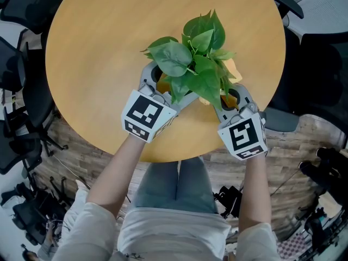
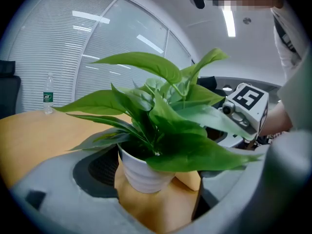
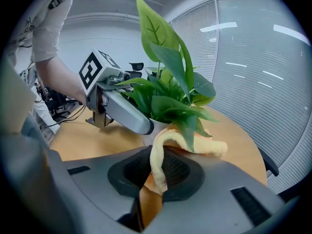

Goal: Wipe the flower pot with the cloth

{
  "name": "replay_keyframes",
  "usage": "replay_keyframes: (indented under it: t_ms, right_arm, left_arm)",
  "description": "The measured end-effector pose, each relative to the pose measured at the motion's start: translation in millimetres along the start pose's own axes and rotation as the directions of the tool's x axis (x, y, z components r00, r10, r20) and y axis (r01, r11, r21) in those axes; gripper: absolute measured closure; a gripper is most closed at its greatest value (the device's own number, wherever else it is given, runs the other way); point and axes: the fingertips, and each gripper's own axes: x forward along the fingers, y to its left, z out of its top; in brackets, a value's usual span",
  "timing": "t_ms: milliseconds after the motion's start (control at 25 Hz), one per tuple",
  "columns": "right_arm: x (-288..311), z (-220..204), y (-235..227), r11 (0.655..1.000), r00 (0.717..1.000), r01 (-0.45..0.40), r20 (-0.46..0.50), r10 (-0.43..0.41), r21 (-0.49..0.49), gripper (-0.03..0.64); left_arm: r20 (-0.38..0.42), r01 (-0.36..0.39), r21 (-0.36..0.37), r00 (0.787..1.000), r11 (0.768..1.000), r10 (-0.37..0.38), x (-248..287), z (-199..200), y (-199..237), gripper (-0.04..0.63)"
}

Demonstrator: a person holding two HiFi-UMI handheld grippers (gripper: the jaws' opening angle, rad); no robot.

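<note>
A leafy green plant [image 1: 196, 64] in a white ribbed flower pot [image 2: 144, 172] stands on the round wooden table [image 1: 98, 64]. My left gripper [image 1: 167, 86] is open with a jaw on either side of the pot; the left pad lies close to it, and a gap shows by the right jaw. My right gripper [image 1: 231, 95] is shut on a yellow cloth [image 3: 161, 155], which drapes up against the pot's right side under the leaves. The cloth also peeks out beyond the leaves [image 1: 235, 69]. Leaves hide the pot in the head view.
A water bottle [image 2: 47, 94] stands at the table's far side. Black office chairs [image 1: 22, 86] ring the table, one [image 1: 288, 4] at the upper right. Dark gear and cables [image 1: 326, 173] lie on the floor. The table's near edge [image 1: 179, 157] is just behind the grippers.
</note>
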Motion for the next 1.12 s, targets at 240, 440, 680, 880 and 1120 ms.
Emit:
replay_keyframes:
  t_ms: [240,440,680,880,1120]
  right_arm:
    - [0.6,-2.1,4.0,1.000,1.000,-0.015,0.005,0.015,-0.003,0.574]
    - [0.1,-1.5,3.9,1.000,1.000,-0.014,0.007,0.014,0.008,0.574]
    - [2.3,1.2,6.5,1.000,1.000,-0.018,0.006,0.017,0.006,0.574]
    - [-1.9,-3.1,1.2,0.999,1.000,-0.012,0.011,0.012,0.046,0.574]
    - [-5.3,-2.6,0.0,0.990,0.999,0.041,0.013,-0.043,0.137,0.574]
  left_arm:
    - [-0.007,-0.081,-0.033,0.997,0.996,0.081,5.1,-0.2,1.5,0.114]
    - [-0.005,-0.140,-0.062,0.990,0.988,0.140,4.3,-0.3,1.3,0.115]
    - [0.003,-0.137,-0.056,0.990,0.989,0.138,0.5,-0.1,3.8,0.114]
    - [0.017,-0.110,-0.054,0.994,0.993,0.111,2.0,-0.2,-1.9,0.112]
    - [0.007,-0.124,-0.066,0.992,0.990,0.125,-20.6,-7.4,1.2,0.114]
